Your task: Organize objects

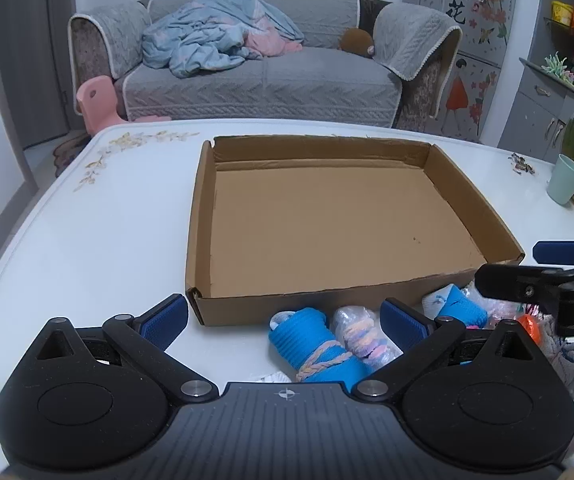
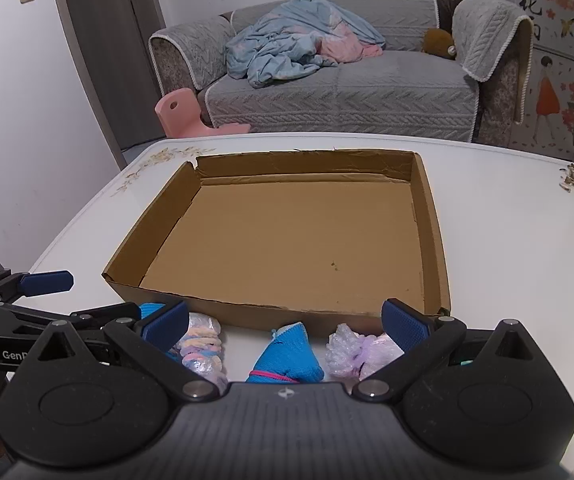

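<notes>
Blue sock roll (image 1: pixel 319 344) before cardboard tray (image 1: pixel 463 188), tray bare inside.

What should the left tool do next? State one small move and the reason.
Probably lower the left tool onto the blue rolled bundle and close. Its jaws stand open with the bundle between them, nothing is held, and the cardboard box just beyond has nothing in it.

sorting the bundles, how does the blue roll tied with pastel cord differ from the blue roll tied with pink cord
The blue roll with pastel cord is wrapped by a thick braided cord in several colours; the blue roll with pink cord carries one thin pink string. The first lies between the left gripper fingers, the second between the right gripper fingers. Both are blue knit, lying on the table before the cardboard box.
</notes>
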Tool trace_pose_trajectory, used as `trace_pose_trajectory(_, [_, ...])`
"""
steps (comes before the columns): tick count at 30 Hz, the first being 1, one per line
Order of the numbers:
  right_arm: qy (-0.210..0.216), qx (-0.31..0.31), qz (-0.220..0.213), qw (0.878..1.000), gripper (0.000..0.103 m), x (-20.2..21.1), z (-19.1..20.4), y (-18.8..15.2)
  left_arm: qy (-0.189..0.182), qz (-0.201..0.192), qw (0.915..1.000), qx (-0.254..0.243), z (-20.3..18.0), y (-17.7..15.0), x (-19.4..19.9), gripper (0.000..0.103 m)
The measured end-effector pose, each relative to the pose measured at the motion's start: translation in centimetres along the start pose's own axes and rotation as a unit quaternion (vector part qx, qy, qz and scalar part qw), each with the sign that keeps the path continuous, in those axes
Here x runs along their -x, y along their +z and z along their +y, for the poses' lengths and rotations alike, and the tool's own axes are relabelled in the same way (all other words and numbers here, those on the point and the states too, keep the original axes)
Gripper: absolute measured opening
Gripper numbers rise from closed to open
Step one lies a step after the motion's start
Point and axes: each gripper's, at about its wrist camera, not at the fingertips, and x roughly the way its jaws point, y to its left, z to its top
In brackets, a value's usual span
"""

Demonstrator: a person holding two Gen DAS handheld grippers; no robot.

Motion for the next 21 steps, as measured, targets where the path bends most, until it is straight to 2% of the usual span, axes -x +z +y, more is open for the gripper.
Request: trace_pose_trajectory(21, [0.001, 0.003, 0.003, 1.0, 0.103, 0.3, -0.1, 0.28, 0.003, 0.006, 1.0, -0.001, 0.04, -0.32, -0.13, 0.102])
